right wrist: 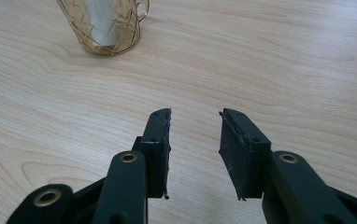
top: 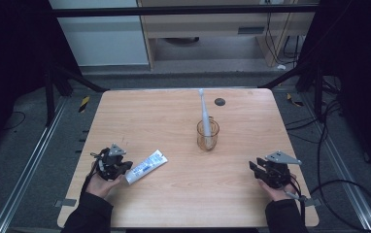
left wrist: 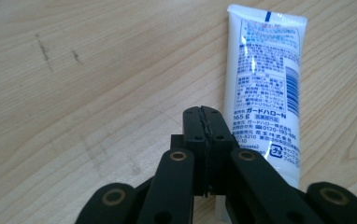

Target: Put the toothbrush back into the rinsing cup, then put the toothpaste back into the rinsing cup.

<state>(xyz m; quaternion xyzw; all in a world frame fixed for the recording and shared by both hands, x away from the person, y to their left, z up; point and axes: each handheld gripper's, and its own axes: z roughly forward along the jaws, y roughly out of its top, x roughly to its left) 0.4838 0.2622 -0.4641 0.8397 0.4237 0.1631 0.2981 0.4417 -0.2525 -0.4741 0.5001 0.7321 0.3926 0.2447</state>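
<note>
On the near-left part of the desk (top: 183, 194), the toothpaste tube (top: 146, 166) is lying flat, its near end just beside the left gripper (top: 120, 168), whose jaws are pressed together with nothing between them. The tube (left wrist: 265, 88) is resting to one side of those jaws, not in line with them. At the near-right, the right gripper (top: 254, 167) is hovering with its jaws narrowly parted and empty. Toward the middle of the desk, a wire cup (top: 208, 134) is holding an upright toothbrush (top: 204, 109). Judged risk: unless the left jaws are opened and centred first, they are likely to nudge the tube aside; a pinch on its soft body may squeeze paste toward the cap.
</note>
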